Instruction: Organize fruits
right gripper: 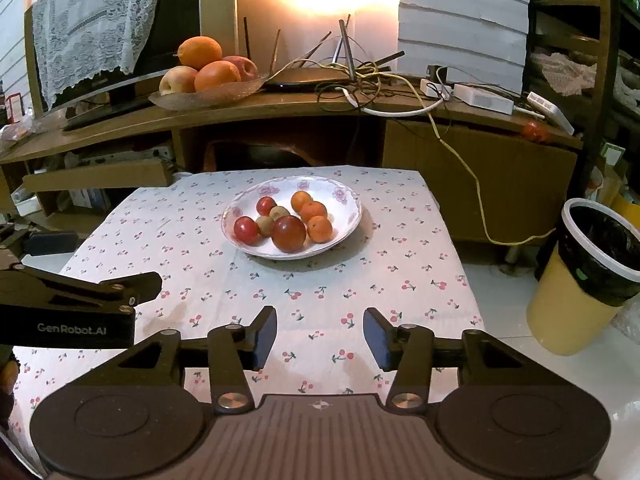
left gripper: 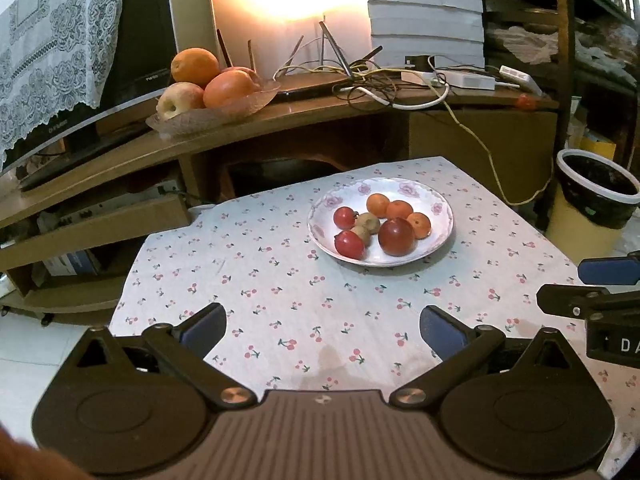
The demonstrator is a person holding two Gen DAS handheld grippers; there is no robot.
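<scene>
On far tablecloth [left gripper: 280, 288], floral plate [left gripper: 440, 204] holds red, orange, brownish fruits [right gripper: 289, 233]; left gripper [left gripper: 323, 330] and right gripper [right gripper: 320, 334] both gape, empty.

Left gripper [left gripper: 323, 330] spread wide and empty, right gripper [right gripper: 320, 336] parted less widely and empty, both held level, side by side, pointing forward.

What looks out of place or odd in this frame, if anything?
One small red fruit sits alone at the right end of the wooden cabinet top, beside the tangled cables, away from both the floral plate and the glass fruit dish. Nothing looks spilled or damaged.
</scene>
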